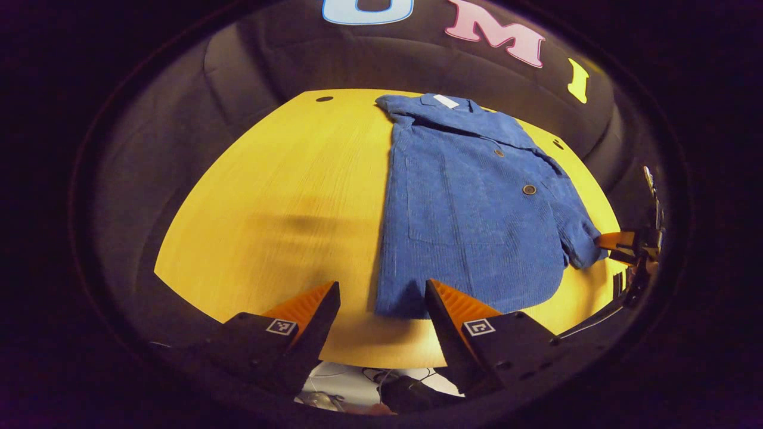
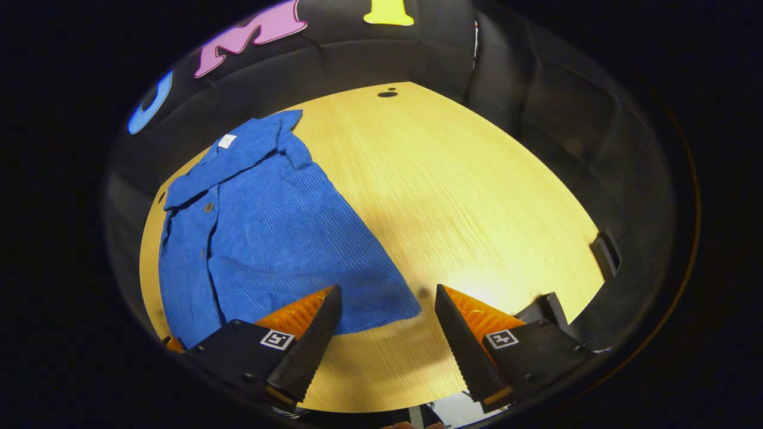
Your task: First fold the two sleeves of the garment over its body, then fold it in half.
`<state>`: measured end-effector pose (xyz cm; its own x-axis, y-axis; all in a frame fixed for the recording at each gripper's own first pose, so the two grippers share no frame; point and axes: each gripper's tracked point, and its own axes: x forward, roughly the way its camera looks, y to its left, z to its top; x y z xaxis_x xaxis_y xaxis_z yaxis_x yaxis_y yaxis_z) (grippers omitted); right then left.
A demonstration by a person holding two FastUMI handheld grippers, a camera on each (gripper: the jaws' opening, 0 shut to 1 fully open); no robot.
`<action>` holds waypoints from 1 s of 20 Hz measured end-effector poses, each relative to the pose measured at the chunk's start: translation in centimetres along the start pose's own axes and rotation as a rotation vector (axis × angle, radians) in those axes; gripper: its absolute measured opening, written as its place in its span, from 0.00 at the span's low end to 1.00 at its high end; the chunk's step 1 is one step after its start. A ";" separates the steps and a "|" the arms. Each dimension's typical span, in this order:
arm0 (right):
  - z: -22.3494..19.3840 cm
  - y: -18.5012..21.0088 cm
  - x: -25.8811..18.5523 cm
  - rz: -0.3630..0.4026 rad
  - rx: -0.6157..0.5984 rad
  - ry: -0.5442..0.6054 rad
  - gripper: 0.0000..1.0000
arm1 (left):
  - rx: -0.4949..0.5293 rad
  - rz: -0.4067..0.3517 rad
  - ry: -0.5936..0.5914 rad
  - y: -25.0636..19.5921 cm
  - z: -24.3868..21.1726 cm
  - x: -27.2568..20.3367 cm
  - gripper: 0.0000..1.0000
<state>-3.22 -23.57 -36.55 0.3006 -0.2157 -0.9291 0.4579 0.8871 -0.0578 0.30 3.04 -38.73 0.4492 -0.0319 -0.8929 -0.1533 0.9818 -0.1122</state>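
Observation:
A blue corduroy shirt (image 1: 471, 202) lies flat on the yellow wooden table (image 1: 286, 196), collar far and hem near. My left gripper (image 1: 381, 301) is open at the near table edge, and the hem's left corner lies between its fingers. The shirt's short right sleeve (image 1: 579, 238) sticks out to the right, where my right gripper (image 1: 620, 247) shows just beside its end. In the right gripper view the shirt (image 2: 268, 238) spreads to the left. There my right gripper (image 2: 387, 301) is open, low over the table, with a corner of blue cloth (image 2: 399, 307) between its fingers.
The table (image 2: 477, 202) has small dark holes (image 2: 387, 93) near its far edge. Black cloth walls close the booth on all sides. Below the near table edge, cables and pale floor (image 1: 357, 387) show.

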 end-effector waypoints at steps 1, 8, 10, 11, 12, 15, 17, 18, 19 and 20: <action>-0.2 0.1 0.2 0.002 -0.011 0.009 1.00 | 0.008 0.016 -0.019 0.1 0.5 0.3 0.84; -0.1 2.4 0.4 0.031 -0.105 0.015 0.95 | 0.124 0.016 0.009 -2.2 1.0 0.9 0.79; -0.2 3.3 0.5 0.040 -0.095 0.031 0.47 | 0.115 0.011 0.015 -2.9 1.1 1.3 0.59; -0.1 3.8 0.6 0.042 -0.090 0.037 0.27 | 0.115 0.005 0.013 -3.2 1.0 1.0 0.44; -0.1 3.8 0.6 0.029 -0.098 0.040 0.16 | 0.114 0.000 0.010 -3.6 1.2 1.2 0.36; -0.6 5.3 0.4 0.093 -0.128 0.056 0.05 | 0.086 -0.029 0.016 -4.1 1.5 1.2 0.00; -1.3 7.1 -0.1 0.190 -0.091 0.093 0.05 | 0.042 -0.122 0.032 -5.1 1.6 1.0 0.00; -1.1 7.1 -0.5 0.192 -0.078 0.081 0.05 | 0.020 -0.132 0.027 -5.0 1.9 0.8 0.00; -0.6 7.1 -0.8 0.194 -0.077 0.062 0.05 | 0.001 -0.139 0.014 -4.7 2.4 0.5 0.00; -0.2 7.1 -1.4 0.195 -0.088 0.041 0.04 | -0.012 -0.150 0.001 -4.6 3.0 0.0 0.00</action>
<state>-0.51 -16.89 -35.72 0.3414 -0.0214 -0.9397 0.3192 0.9430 0.0945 3.60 -0.95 -36.88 0.4666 -0.1785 -0.8663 -0.0950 0.9636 -0.2497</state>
